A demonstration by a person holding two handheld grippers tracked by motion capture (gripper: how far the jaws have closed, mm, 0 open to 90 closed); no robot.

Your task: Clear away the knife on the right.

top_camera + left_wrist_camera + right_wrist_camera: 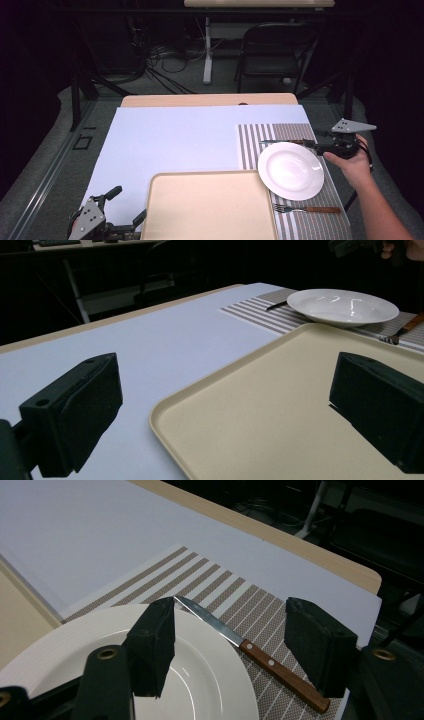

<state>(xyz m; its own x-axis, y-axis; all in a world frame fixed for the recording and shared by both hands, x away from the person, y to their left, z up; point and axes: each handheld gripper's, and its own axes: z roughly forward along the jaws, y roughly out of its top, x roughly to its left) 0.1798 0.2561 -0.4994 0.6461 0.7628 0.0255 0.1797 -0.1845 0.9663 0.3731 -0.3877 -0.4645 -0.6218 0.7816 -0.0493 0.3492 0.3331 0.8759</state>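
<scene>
Knife (252, 651) lies flat on the striped mat (252, 145) at the mat's far edge, just behind the plate (291, 170); wooden handle toward the table's right edge, blade tip toward the middle. In the right gripper view the blade runs along the plate rim, so close I can't tell if they touch.

Right gripper (312, 145) hangs over the knife near the mat's far-right corner. Jaws partly open, one over the plate rim, one past the handle, knife between them below. Pads not on it, nothing held.

Plate sits on the mat, its near-left rim overlapping the tray (210, 220) corner. Fork (306, 209) lies on the mat in front of the plate, handle to the right.

Tray sits on the white sheet (175, 140) at the table's near edge.

Left gripper (125, 207) is at the tray's near-left corner, jaws wide open astride the tray edge, empty.
</scene>
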